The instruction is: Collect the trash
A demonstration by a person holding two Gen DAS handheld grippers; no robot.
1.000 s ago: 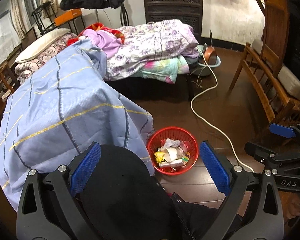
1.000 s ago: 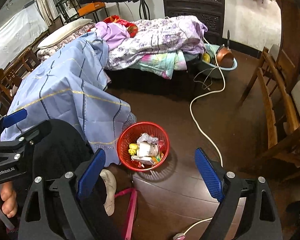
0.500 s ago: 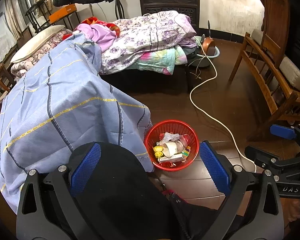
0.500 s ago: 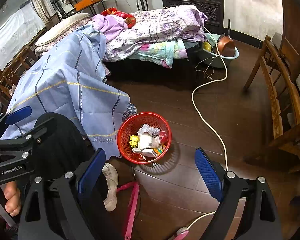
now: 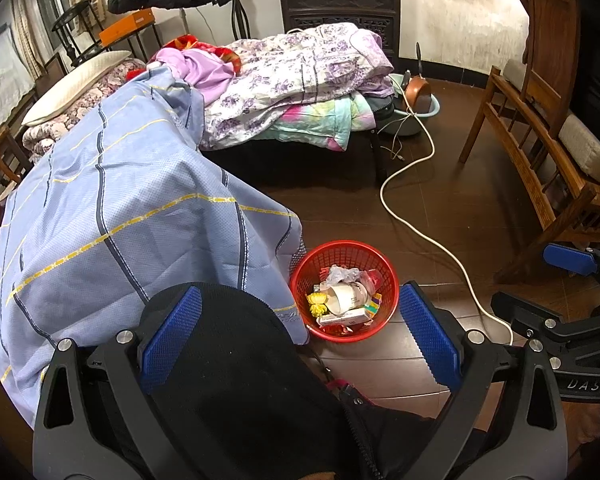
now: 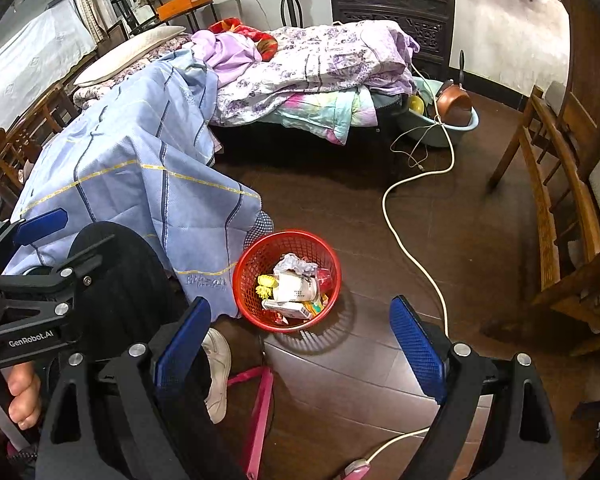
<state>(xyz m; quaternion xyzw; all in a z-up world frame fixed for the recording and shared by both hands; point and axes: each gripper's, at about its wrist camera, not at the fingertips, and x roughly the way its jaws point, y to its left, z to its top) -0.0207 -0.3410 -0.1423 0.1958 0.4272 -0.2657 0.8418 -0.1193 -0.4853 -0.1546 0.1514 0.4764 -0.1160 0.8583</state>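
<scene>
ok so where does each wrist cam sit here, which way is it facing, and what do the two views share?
Left wrist: on the left gripper, high up, angled down at the red basket and blue sheet; shows its open blue fingers, the person's black-clad knee, and the right gripper at the right edge.
Right wrist: on the right gripper, similar downward angle from further right; shows its open fingers, a white shoe, and the left gripper with fingers holding it.
Shared: basket, sheet, white cable, bedding.

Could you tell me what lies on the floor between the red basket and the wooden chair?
A white cable snakes across bare dark floor between red basket and wooden chair, in the right wrist view.
</scene>
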